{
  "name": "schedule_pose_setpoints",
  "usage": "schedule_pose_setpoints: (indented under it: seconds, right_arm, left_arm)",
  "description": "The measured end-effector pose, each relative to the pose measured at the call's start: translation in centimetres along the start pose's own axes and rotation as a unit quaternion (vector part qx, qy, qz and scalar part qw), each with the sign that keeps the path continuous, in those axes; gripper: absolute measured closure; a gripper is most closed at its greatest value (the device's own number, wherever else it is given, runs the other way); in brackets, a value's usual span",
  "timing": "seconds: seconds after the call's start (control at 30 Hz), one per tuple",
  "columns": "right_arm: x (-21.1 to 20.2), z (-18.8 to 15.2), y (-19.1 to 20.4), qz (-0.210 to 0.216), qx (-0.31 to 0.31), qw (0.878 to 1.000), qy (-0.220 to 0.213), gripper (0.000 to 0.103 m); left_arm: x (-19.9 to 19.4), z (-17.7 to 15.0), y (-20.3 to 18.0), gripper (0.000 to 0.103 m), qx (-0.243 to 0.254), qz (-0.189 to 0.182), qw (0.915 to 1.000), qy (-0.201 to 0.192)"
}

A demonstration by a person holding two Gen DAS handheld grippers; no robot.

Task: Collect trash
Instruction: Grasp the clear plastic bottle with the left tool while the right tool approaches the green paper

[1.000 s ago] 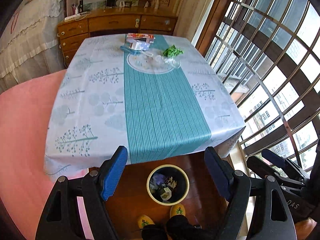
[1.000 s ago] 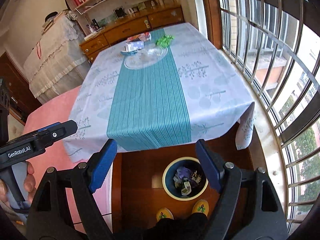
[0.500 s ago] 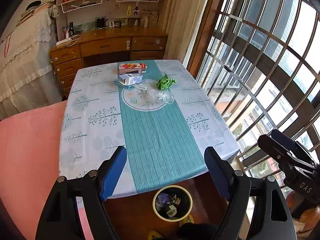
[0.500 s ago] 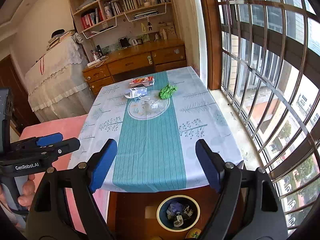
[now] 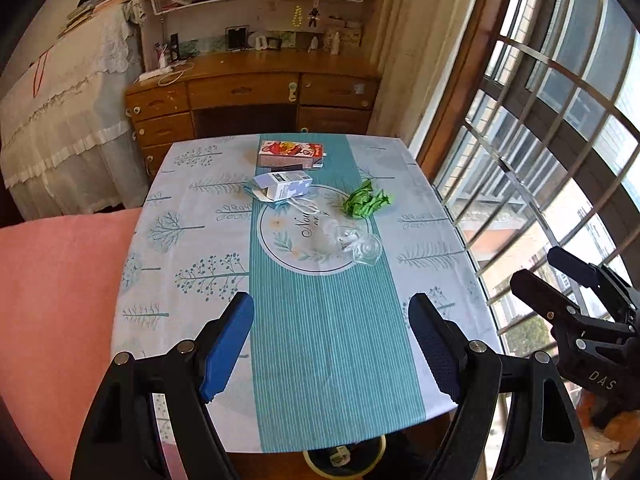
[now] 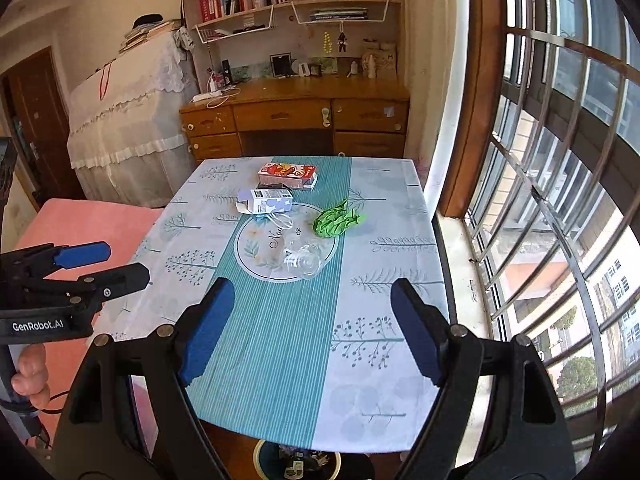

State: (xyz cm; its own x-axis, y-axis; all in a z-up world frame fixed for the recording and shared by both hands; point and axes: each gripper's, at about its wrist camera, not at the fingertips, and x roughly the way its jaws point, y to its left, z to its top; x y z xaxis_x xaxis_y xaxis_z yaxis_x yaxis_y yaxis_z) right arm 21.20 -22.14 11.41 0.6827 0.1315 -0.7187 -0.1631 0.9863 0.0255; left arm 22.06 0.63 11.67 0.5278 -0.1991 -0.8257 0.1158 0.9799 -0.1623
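Note:
On the far half of the table [image 5: 192,240] [image 6: 380,320] lies the trash: a crumpled green wrapper [image 5: 366,200] [image 6: 336,220], a clear plastic cup on its side [image 5: 358,244] [image 6: 304,260], a white and purple carton [image 5: 282,186] [image 6: 266,200] and a red snack box [image 5: 290,154] [image 6: 288,174]. My left gripper [image 5: 332,344] hangs open above the near table edge, nothing between its blue pads. My right gripper [image 6: 312,324] is open too, likewise empty. A yellow-rimmed bin [image 5: 344,460] [image 6: 296,464] with rubbish peeks out under the near edge.
A pink cushioned seat [image 5: 52,300] borders the table's left side. Barred windows [image 6: 560,200] run along the right. A wooden desk with drawers [image 6: 296,116] and shelves stands behind the table, a lace-covered cabinet [image 6: 124,128] to its left.
Both grippers have risen and tilted up from looking down at the bin to facing the table top and the trash; the bin has slid to the bottom edge. Jaws unchanged.

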Motion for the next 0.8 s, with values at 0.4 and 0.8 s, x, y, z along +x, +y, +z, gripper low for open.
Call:
schedule_pose_setpoints:
  seconds: [0.4,0.8]
  right_arm:
    - [22.1,5.9,-10.1,0.098,-0.011,0.987,0.131,0.04]
    - [34.6,6.9,-11.6,0.152,0.055,0.968,0.194,0.04]
  left_arm:
    - [21.4,6.2,1.9,0.041,-0.172,0.011,0.9771,0.124]
    - [32.8,5.4,2.8,0.043,-0.242,-0.019,0.949,0.201]
